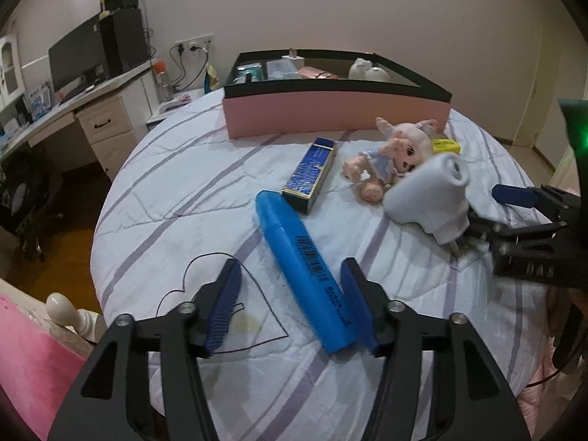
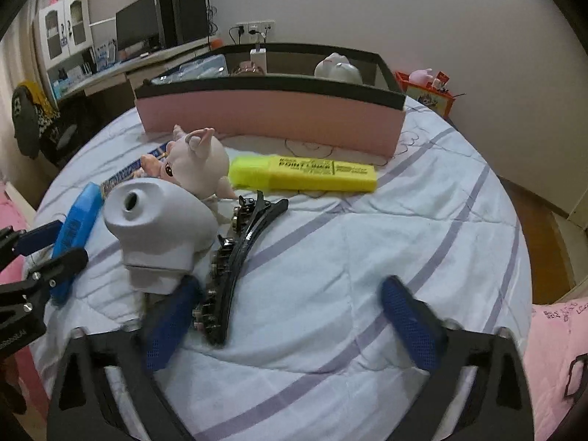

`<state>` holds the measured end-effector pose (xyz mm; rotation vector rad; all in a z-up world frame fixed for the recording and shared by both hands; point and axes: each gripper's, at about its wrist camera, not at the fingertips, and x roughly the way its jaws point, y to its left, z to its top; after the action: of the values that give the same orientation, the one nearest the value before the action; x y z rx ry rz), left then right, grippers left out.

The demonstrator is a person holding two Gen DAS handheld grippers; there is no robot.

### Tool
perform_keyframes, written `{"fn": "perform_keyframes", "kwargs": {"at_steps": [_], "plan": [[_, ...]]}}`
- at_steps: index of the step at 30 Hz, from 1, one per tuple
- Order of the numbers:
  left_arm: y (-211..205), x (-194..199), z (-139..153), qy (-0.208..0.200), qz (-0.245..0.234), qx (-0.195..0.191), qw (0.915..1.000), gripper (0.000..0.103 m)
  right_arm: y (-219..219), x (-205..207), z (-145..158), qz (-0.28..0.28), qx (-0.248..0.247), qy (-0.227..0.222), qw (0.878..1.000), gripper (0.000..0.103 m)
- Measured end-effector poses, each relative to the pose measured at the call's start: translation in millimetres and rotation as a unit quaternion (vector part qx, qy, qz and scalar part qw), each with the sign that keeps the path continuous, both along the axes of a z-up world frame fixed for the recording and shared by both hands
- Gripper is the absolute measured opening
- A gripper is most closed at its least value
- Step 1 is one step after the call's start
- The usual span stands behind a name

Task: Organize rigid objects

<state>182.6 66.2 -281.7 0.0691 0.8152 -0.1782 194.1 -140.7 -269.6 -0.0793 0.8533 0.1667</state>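
A blue highlighter (image 1: 305, 275) lies on the bed, its near end between the fingers of my open left gripper (image 1: 290, 305), close to the right finger (image 1: 354, 301). It also shows in the right wrist view (image 2: 75, 231). My right gripper (image 2: 294, 316) is open over the quilt; its left finger (image 2: 169, 327) is beside a black hair clip (image 2: 235, 257). A white plug-shaped object (image 2: 158, 228) stands just left of the clip; it also shows in the left wrist view (image 1: 430, 191). A yellow highlighter (image 2: 305, 174), a pig doll (image 2: 194, 161) and a blue box (image 1: 310, 174) lie further back.
A pink box with a black rim (image 1: 330, 110) holding several items stands at the far side of the bed, also in the right wrist view (image 2: 272, 117). A desk with a monitor (image 1: 81, 58) is at the left. A red toy box (image 2: 430, 92) sits at the far right.
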Motion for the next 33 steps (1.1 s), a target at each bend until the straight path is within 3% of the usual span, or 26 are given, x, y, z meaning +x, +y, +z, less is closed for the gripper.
{"fn": "perform_keyframes", "kwargs": {"at_steps": [2, 7, 9, 14, 18, 31, 33], "plan": [[2.1, 1.1, -0.6, 0.003, 0.006, -0.003, 1.0000, 0.066, -7.5, -1.8, 3.3, -0.016, -0.009, -0.009, 1.000, 0.059], [3.2, 5.9, -4.3, 0.005, 0.016, -0.004, 0.9999, 0.071, -9.3, 5.3, 5.1, -0.007, -0.008, -0.008, 1.000, 0.055], [2.0, 6.6, -4.3, 0.001, 0.014, -0.003, 0.9999, 0.067, -5.2, 11.0, 5.1, 0.002, -0.012, -0.007, 1.000, 0.055], [1.8, 7.4, -2.6, -0.008, 0.005, -0.002, 1.0000, 0.031, 3.7, 25.0, 4.9, 0.028, -0.022, -0.008, 0.999, 0.053], [2.8, 7.6, -1.6, -0.013, 0.007, -0.005, 0.9999, 0.029, 7.8, 26.1, 5.9, 0.050, -0.011, -0.010, 0.999, 0.018], [8.2, -2.7, 15.9, -0.031, 0.003, -0.040, 0.9987, 0.024, -24.8, -2.6, 25.2, 0.024, 0.106, -0.035, 0.993, 0.019], [5.8, -4.6, 21.1, -0.038, -0.002, -0.040, 0.9985, 0.019, -26.0, -6.2, 29.9, 0.024, 0.117, -0.042, 0.992, 0.019]]}}
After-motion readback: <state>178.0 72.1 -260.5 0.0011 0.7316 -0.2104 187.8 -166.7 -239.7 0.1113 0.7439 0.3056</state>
